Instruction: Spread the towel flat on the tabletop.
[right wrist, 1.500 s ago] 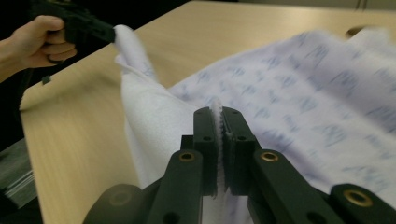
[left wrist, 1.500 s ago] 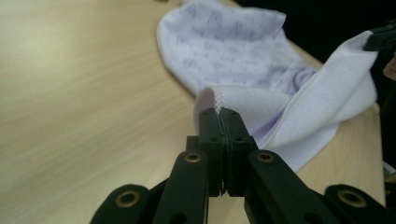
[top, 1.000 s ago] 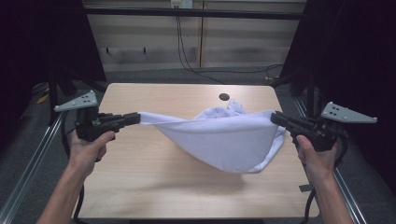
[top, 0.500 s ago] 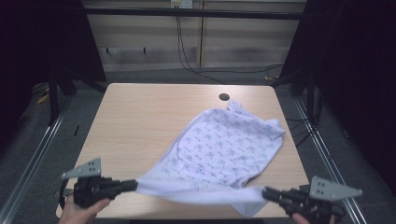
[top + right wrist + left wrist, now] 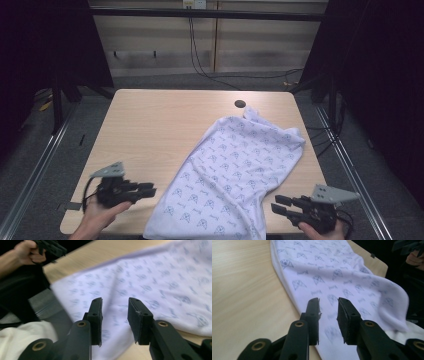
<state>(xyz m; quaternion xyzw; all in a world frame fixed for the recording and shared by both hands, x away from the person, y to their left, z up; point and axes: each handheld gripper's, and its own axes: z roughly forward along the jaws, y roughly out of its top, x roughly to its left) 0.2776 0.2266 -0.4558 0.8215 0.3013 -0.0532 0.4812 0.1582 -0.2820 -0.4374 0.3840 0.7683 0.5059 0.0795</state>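
A white cloth [image 5: 240, 160] with a small blue print lies spread on the wooden table [image 5: 150, 130], running diagonally from the far right to the near edge. My left gripper [image 5: 150, 190] hovers just left of the cloth's near end. Its jaws have just been opening and now stand open, with nothing between them; the cloth [image 5: 342, 277] lies beneath and beyond the left gripper [image 5: 328, 301]. My right gripper [image 5: 276, 206] sits at the cloth's near right corner. It too has just been opening, and the right gripper [image 5: 115, 301] stands open over the cloth [image 5: 162, 282].
A dark round hole [image 5: 240, 104] marks the table's far side, just beyond the cloth. Metal rails [image 5: 40, 165] run along both sides of the table. Cables [image 5: 225, 75] lie on the floor behind. The cloth's near end hangs over the front edge.
Both grippers came down and back to the near edge, drawing the cloth out flat on the table. Both then let go of it, and their jaws opened.
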